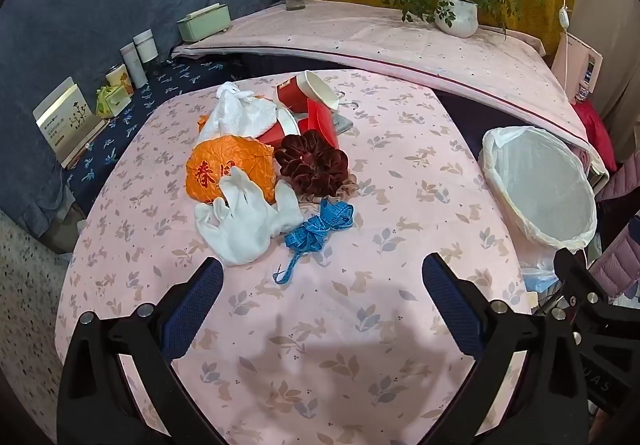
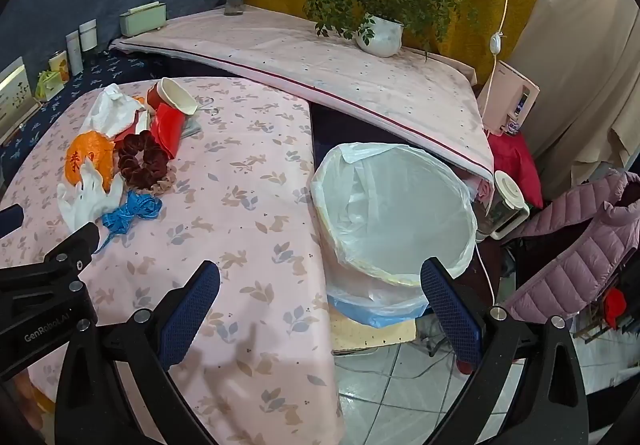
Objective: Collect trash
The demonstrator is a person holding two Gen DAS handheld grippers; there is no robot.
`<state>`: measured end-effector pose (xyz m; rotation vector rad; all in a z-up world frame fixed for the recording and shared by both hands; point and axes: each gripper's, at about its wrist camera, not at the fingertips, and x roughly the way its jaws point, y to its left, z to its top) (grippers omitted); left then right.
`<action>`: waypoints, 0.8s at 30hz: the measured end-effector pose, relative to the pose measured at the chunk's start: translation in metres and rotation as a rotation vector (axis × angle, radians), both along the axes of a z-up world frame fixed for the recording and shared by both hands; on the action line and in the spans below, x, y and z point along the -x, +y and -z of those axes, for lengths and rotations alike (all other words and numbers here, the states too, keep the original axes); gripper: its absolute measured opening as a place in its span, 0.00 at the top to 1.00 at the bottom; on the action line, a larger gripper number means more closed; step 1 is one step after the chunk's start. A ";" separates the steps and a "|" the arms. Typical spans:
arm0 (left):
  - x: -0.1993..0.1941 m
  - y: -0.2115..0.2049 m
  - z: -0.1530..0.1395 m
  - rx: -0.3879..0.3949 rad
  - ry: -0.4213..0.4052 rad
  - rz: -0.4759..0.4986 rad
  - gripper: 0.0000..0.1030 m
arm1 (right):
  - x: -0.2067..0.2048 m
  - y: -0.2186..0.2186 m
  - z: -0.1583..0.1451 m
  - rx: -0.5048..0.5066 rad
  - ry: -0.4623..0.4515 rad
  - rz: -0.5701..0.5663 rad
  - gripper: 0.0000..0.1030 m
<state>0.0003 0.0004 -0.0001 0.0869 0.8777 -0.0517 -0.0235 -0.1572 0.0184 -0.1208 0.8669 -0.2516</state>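
A heap of rubbish sits toward the far left of the pink leaf-and-rabbit printed tablecloth (image 1: 360,325): a crumpled orange paper lantern with red characters (image 1: 228,169), a white cloth glove (image 1: 244,225) draped over its near edge, a dark red velvet scrunchie (image 1: 312,163) just beside it, and a tangled blue measuring tape (image 1: 316,231) nearest the front. Behind them lie a crumpled white plastic bag (image 1: 236,113) and tipped red paper cups with white insides (image 1: 304,93).

The left gripper (image 1: 322,277) hangs over bare cloth short of the tape, its blue-padded jaws spread wide with nothing between them. The right gripper (image 2: 320,281) is likewise wide and empty, straddling the table's right edge.

Just past that edge stands the round bin lined with a white plastic bag (image 2: 400,213), its mouth open. A broad stretch of clear cloth runs between heap and bin.
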 end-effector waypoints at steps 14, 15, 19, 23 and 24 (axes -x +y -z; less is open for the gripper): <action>0.000 0.000 0.000 -0.007 -0.003 -0.004 0.08 | 0.000 0.000 0.001 -0.002 -0.001 0.000 0.07; 0.000 0.000 0.000 -0.007 -0.003 -0.004 0.08 | 0.000 0.000 0.001 -0.002 -0.001 0.000 0.07; 0.000 0.000 0.000 -0.007 -0.002 0.000 0.08 | 0.000 0.000 0.001 0.000 0.001 -0.001 0.07; 0.000 0.000 0.000 -0.007 -0.002 0.000 0.08 | 0.000 0.000 0.001 0.000 0.000 -0.001 0.07; 0.000 0.000 0.000 -0.007 -0.002 0.000 0.08 | 0.000 0.000 0.001 -0.001 -0.001 -0.001 0.07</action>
